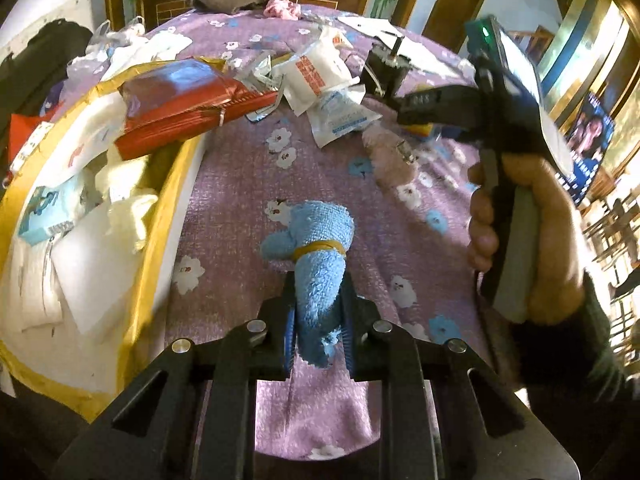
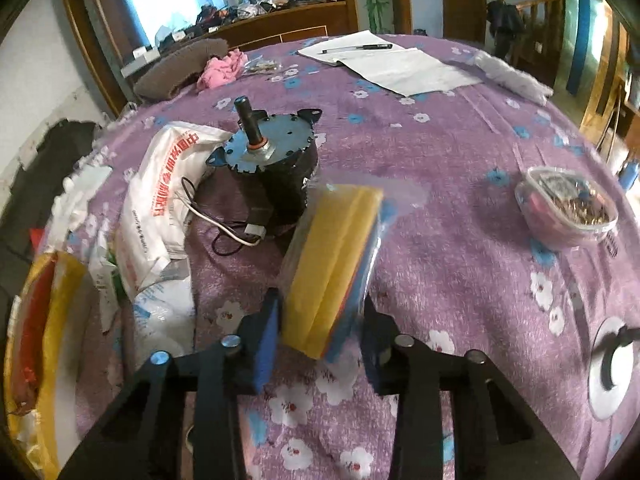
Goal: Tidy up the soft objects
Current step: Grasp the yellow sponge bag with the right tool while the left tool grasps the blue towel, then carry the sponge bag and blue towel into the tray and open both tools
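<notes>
A rolled light-blue towel (image 1: 320, 256), bound by a yellow rubber band, lies on the purple flowered tablecloth (image 1: 240, 184). My left gripper (image 1: 319, 316) is shut on its near end, with both pads pressing its sides. In the right wrist view, a pack of yellow and blue sponges (image 2: 336, 264) in clear plastic sits tilted between the fingers of my right gripper (image 2: 320, 340), which is shut on it. The left wrist view shows a hand (image 1: 532, 240) holding the right gripper (image 1: 418, 120) at the far right, with the pack mostly hidden behind its fingers.
A yellow-rimmed box (image 1: 176, 184) at the left holds white packets and a red packet (image 1: 188, 108). A black motor (image 2: 272, 172) with wires, white bags (image 2: 160, 192), papers with a pen (image 2: 392, 64), a clear tub (image 2: 568, 208), a pink fluffy item (image 1: 390, 156) and pink cloth (image 2: 222, 68) lie around.
</notes>
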Available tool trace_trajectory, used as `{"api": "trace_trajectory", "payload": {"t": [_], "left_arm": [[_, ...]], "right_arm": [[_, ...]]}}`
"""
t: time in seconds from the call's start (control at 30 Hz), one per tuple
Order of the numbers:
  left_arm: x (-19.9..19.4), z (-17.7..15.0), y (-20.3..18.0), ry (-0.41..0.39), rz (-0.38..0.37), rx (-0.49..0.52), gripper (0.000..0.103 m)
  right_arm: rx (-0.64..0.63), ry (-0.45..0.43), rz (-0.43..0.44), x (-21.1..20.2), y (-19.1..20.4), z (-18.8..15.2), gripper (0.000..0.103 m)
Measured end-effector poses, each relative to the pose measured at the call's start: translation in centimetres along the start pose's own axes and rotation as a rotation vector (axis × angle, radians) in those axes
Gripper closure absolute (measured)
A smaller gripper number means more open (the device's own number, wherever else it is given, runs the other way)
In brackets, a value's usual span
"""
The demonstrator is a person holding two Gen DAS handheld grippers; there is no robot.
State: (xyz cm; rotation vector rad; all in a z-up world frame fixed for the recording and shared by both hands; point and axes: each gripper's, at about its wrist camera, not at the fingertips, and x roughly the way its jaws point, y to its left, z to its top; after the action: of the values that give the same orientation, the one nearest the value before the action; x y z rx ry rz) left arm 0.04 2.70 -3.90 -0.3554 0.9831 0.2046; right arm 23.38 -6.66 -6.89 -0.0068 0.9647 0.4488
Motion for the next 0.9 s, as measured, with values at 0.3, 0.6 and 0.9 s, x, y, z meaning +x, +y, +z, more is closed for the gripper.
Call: {"api": "trace_trajectory", "payload": {"t": [0.3, 0.6, 0.9], "left_arm": [[-6.4, 0.1, 3.5, 0.003, -0.223, -0.165, 0.085], [-12.4, 0.3, 11.9, -0.182, -0.004, -0.321, 0.085], [-10.0, -0.2, 14.3, -0.2, 0.028, -0.333, 0.085]], "right_arm": [[-0.002, -0.188, 0.316, -8.4, 1.0, -1.1, 0.072], [-0.25, -0.153, 0.607, -12.9, 10.8, -3.0, 0.072], [-0.409, -0.046, 0.577, -9.9, 19.2, -5.0, 0.072]]}}
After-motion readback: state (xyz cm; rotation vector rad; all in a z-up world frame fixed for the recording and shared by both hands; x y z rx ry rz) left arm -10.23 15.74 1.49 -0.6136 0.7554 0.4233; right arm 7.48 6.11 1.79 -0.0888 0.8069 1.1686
